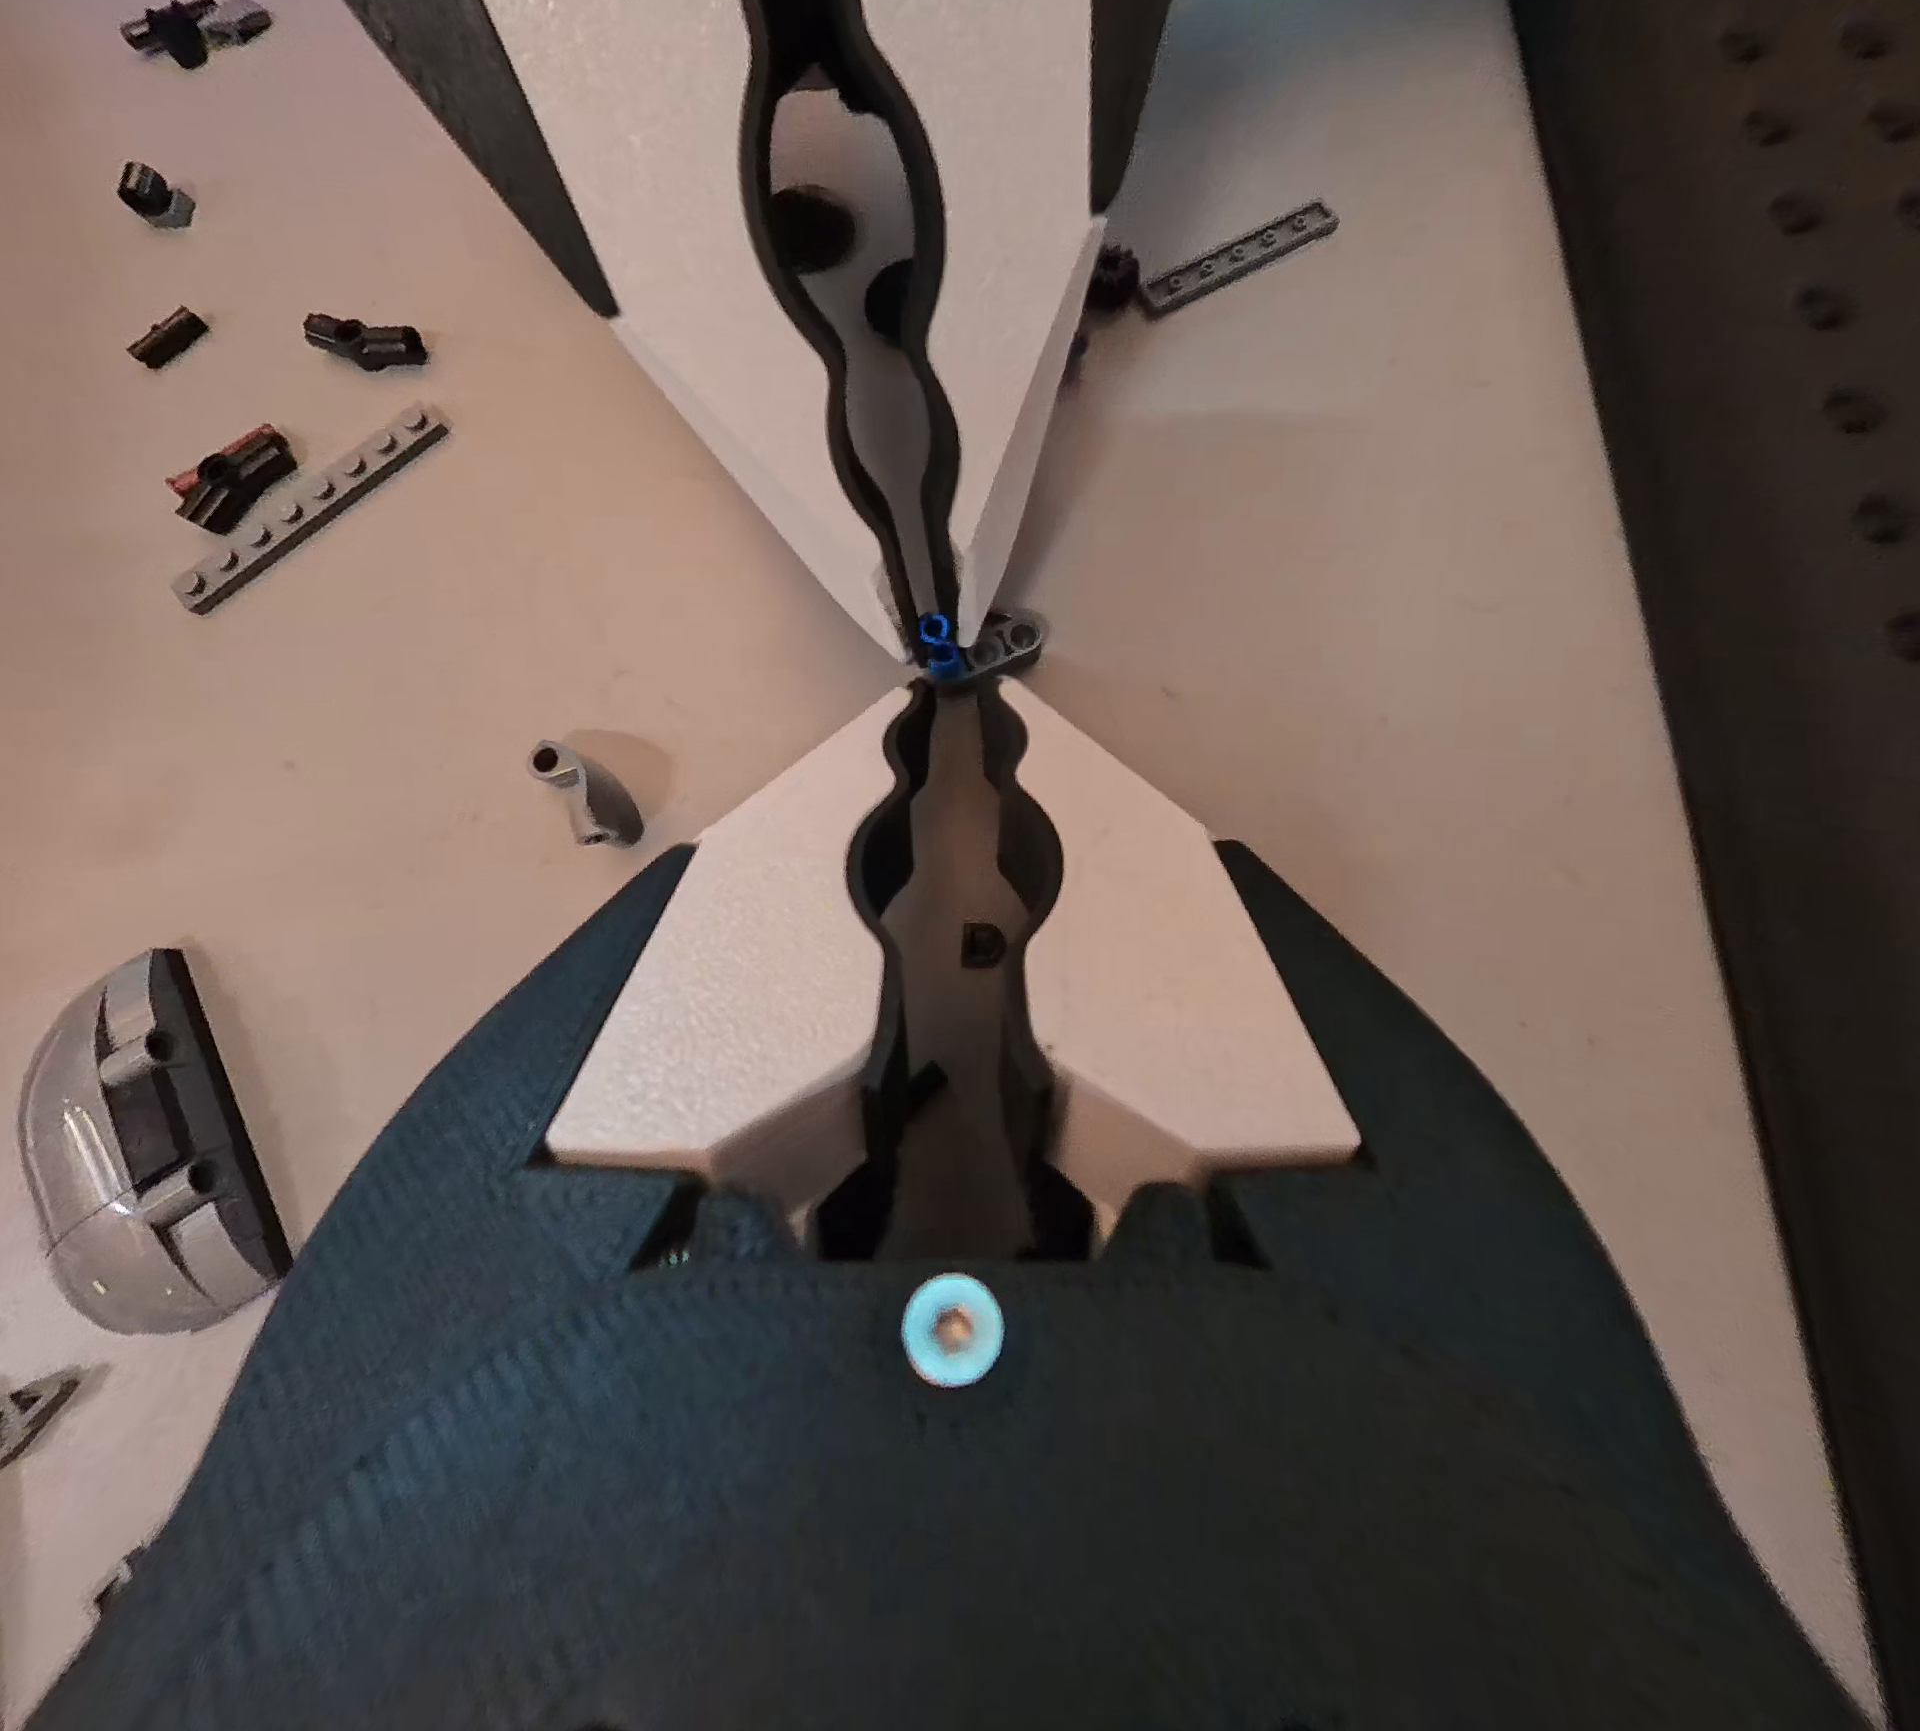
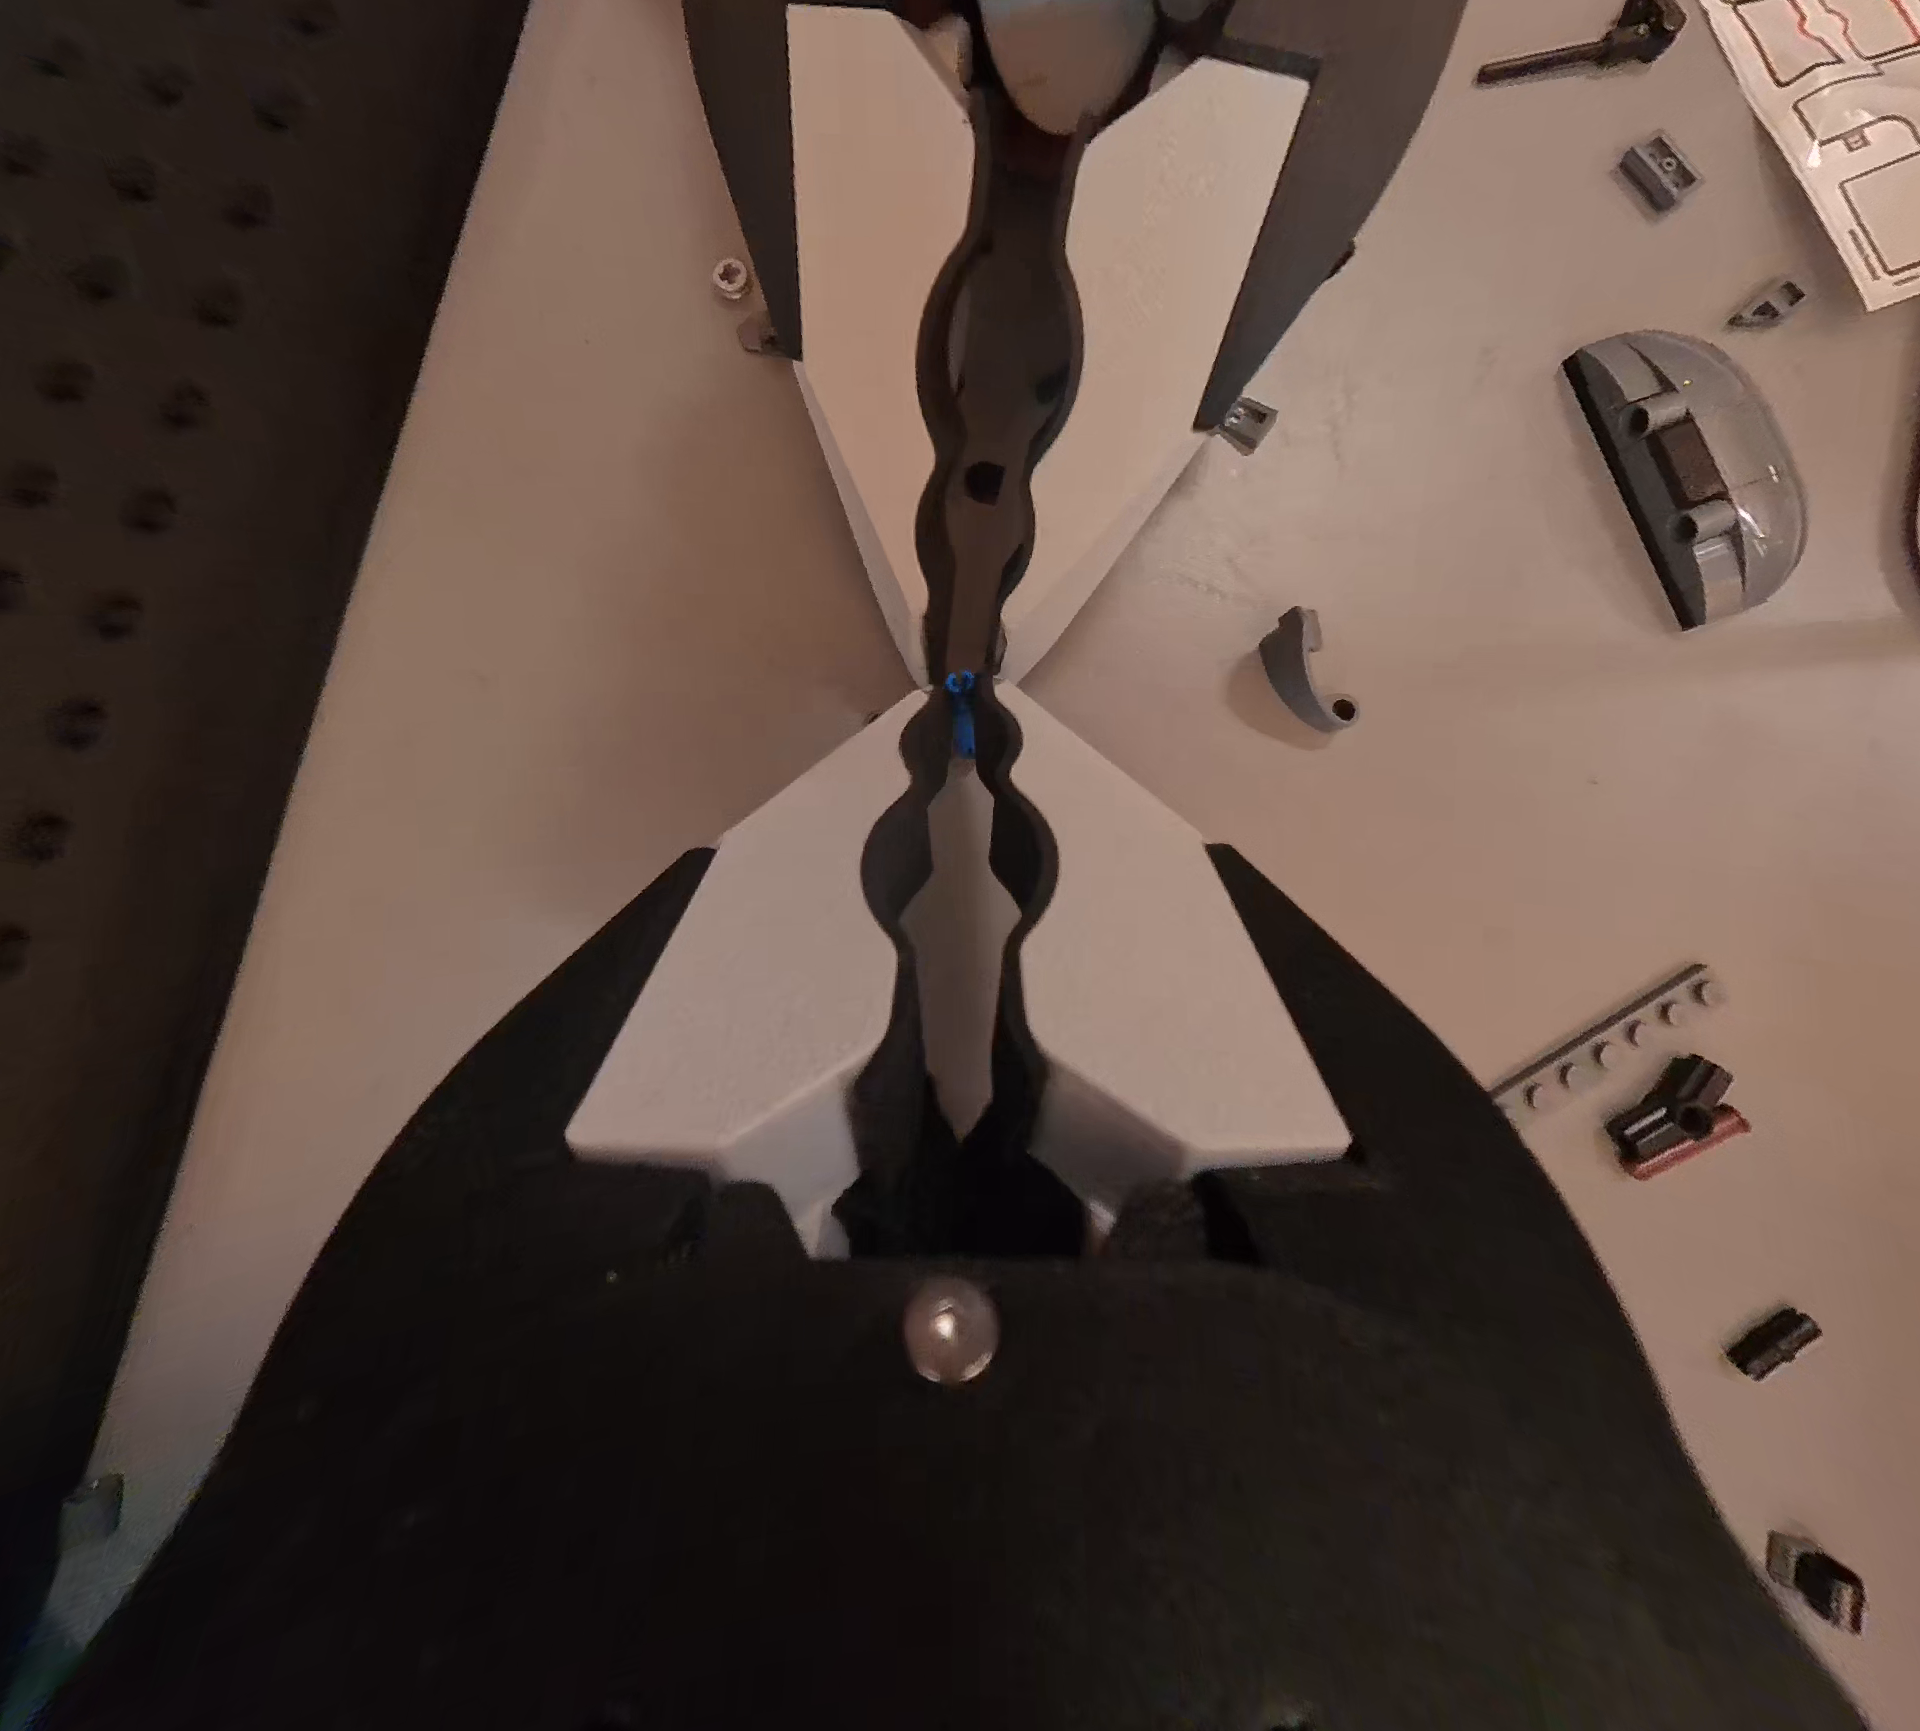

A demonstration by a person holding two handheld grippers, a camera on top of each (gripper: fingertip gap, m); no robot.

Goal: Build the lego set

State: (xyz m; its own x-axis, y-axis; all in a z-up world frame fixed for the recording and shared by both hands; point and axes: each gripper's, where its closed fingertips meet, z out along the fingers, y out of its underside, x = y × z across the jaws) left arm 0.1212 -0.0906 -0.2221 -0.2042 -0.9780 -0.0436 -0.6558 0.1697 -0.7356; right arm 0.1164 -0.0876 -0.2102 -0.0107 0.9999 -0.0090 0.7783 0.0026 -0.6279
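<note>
At frame centre, the left gripper point(image 1: 951, 689) and right gripper point(image 2: 961, 725) meet tip to tip. The right clamps one blue pin point(image 2: 962, 713); the left clamps one small grey beam point(image 1: 1006, 642). Two grey studded plates point(image 1: 312, 509) lie apart, left and upper right.

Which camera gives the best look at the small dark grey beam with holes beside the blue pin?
Left wrist view: the small dark grey holed beam shows beside the small blue plastic pin. Right wrist view shows only the pin; the beam is hidden.

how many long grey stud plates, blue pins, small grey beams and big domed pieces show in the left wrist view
long grey plates: 2
blue pin: 1
small grey beam: 1
big domed piece: 1
total: 5
</note>
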